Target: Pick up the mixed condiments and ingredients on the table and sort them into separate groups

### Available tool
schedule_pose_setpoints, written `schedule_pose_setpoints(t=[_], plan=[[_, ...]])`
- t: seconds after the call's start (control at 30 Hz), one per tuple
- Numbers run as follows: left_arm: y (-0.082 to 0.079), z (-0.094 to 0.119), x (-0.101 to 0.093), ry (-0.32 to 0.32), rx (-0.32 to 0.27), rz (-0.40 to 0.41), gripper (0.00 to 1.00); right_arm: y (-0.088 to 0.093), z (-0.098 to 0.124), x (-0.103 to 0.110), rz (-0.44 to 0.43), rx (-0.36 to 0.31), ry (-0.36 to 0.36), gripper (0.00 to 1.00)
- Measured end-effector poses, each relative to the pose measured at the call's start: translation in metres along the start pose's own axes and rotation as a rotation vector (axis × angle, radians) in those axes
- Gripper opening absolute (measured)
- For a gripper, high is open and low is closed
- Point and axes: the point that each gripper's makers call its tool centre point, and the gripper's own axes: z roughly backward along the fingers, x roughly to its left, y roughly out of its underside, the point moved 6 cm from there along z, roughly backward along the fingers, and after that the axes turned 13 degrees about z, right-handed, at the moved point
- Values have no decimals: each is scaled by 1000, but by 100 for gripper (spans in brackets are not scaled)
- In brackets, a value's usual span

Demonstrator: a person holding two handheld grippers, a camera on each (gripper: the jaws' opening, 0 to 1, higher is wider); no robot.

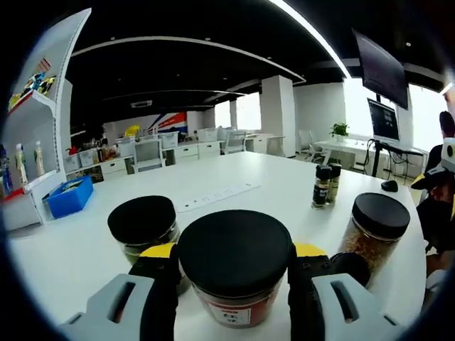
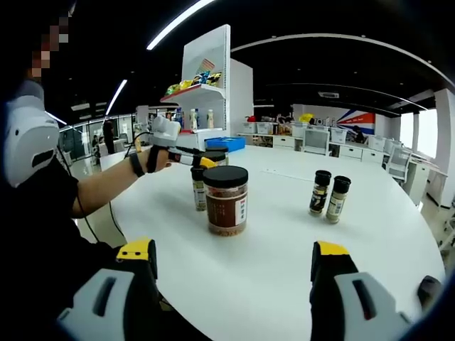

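Open-plan office space with desks and shelving surrounds the big white table (image 2: pixel 270 270), where the sorting looks only partly done. Among the wide black-lidded jars, one with a red label (image 1: pixel 234 273) sits between the left gripper (image 1: pixel 234 291)'s jaws, which are closed narrowly against its sides. A second wide jar of dark contents (image 1: pixel 144 226) stands just beside it on the left. A third, holding brownish flakes (image 1: pixel 373 231), stands apart to the right; in the right gripper view it is nearest the camera. Two slim spice bottles (image 2: pixel 329 195) already stand paired, touching or nearly so, near the table's middle. Another slim bottle (image 2: pixel 198 187) remains mixed in with the jars, so it probably has yet to be moved. The right gripper (image 2: pixel 234 273) hovers with its jaws wide, holding nothing. Labels are too small to read, and the left jaws hide the lower part of the held jar.
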Motion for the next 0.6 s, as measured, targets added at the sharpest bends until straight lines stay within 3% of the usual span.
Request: schedule_pose_setpoints(t=[0.6], plan=[[-4, -5, 0, 42, -39, -2, 57, 2, -5, 1, -6, 8, -13, 85]])
